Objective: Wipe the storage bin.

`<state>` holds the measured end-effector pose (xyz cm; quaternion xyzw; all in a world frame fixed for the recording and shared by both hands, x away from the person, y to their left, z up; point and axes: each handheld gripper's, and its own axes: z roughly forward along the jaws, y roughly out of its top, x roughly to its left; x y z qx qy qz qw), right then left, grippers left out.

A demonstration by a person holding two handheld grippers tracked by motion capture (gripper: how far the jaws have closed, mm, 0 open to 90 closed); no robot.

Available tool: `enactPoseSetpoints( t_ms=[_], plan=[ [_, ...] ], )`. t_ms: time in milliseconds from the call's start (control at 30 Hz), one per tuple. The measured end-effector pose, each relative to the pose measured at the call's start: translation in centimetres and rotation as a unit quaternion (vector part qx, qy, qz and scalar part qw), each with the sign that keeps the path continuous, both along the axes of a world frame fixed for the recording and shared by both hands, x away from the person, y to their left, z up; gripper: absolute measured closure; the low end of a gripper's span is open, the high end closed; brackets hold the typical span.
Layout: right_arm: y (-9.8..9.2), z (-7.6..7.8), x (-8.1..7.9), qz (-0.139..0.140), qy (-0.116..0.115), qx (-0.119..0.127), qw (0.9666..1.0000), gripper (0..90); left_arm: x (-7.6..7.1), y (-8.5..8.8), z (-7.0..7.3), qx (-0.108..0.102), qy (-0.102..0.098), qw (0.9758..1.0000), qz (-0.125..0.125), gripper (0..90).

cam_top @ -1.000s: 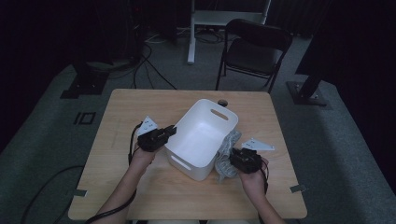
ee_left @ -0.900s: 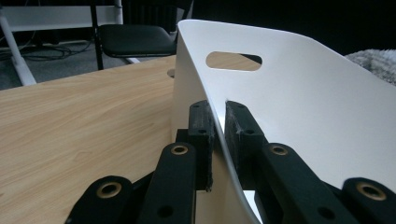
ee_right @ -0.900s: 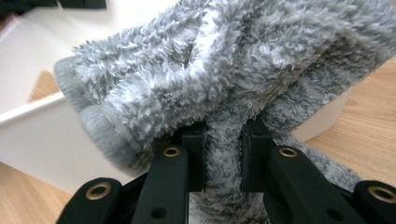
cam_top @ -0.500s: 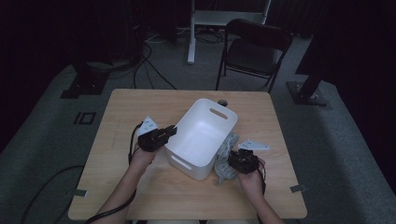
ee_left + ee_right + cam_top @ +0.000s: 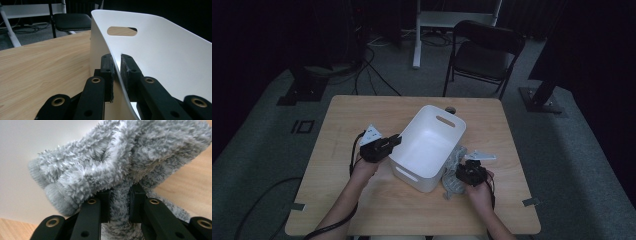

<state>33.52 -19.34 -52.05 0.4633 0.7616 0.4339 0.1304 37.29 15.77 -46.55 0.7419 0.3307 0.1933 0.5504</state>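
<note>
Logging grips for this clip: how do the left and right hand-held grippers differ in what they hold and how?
The left hand-held gripper pinches the thin rigid wall of the white bin, one jaw inside and one outside; the right hand-held gripper squeezes soft fluffy grey cloth lying beside that bin. In the high view the left one points level across the table, the right one down. Both are shut on something.

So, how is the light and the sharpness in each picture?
High view: dim, dark surroundings, only the table lit. Left gripper view: white bin bright and sharp, jaws nearest the camera slightly soft. Right gripper view: grey fluffy cloth close and soft, background blurred.
</note>
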Motion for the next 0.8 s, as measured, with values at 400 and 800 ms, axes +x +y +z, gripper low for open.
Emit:
enactPoseSetpoints(
  t_ms=[400,800],
  plan=[
    [-0.2,-0.6,0.5,0.001,0.023,-0.009,0.9997,75.9,-0.1,-0.1,0.1,0.005,-0.001,0.9998,0.021,81.0],
    [-1.1,6.0,-4.8,0.025,-0.072,0.054,0.9956,75.9,-0.8,0.0,0.3,0.010,0.017,0.9997,0.014,81.4]
  ],
)
